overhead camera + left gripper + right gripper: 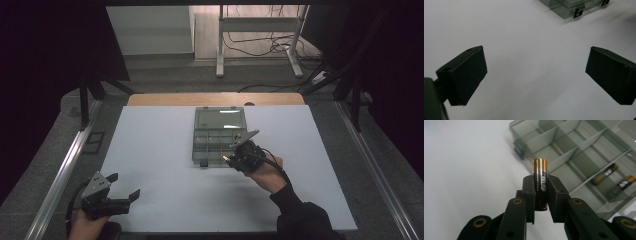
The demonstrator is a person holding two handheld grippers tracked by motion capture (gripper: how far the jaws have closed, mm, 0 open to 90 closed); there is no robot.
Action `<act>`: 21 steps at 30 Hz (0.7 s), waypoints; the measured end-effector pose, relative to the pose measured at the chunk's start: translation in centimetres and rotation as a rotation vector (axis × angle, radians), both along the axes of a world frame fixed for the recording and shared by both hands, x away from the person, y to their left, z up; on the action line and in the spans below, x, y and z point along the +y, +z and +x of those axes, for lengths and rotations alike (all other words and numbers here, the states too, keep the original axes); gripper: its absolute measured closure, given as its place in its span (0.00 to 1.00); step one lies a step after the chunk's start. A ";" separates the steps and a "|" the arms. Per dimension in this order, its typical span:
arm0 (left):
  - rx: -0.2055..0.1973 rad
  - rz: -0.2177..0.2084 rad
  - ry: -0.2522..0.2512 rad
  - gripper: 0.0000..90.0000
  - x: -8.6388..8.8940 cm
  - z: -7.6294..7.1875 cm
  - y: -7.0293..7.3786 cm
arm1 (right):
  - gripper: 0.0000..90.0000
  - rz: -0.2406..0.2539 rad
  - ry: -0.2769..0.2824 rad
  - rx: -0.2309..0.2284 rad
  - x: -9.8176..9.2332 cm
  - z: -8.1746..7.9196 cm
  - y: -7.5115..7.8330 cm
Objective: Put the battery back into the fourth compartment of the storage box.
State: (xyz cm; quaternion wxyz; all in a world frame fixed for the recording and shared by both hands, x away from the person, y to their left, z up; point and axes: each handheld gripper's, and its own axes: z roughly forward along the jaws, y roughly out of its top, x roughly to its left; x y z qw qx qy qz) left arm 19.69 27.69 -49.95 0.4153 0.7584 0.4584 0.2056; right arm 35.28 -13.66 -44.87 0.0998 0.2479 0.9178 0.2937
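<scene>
While the left gripper (536, 72) is idling wide open and empty at seven o'clock on the matte white table (160, 150), the right gripper (540, 195) is pinching a glossy black-and-copper battery (539, 182) upright beside the clear plastic compartment box (219, 135) at center.

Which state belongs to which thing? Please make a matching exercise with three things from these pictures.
Things:
1. left gripper
2. right gripper
3. clear box

States:
a. lies open on the white table, with dividers inside
b. jaws wide apart, nothing between them
c. jaws closed on a battery

Pairs: 1-b, 2-c, 3-a
</scene>
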 end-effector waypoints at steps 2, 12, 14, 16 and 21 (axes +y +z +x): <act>0.001 0.000 0.001 0.04 0.0 0.0 0.0 | 0.85 0.003 -0.011 0.000 -0.2 0.5 0.1; 0.002 0.001 0.002 0.04 0.0 0.0 0.0 | 0.85 0.017 -0.059 -0.012 -0.7 2.8 0.7; 0.002 -0.001 0.003 0.04 0.0 0.0 0.0 | 0.85 0.017 -0.072 -0.017 -0.7 3.3 0.7; 0.003 -0.002 0.004 0.04 0.1 0.0 0.0 | 0.85 0.014 -0.094 -0.019 -0.8 4.1 0.8; 0.003 -0.003 0.004 0.04 0.1 0.0 0.0 | 0.85 0.011 -0.129 -0.016 -0.9 5.3 0.8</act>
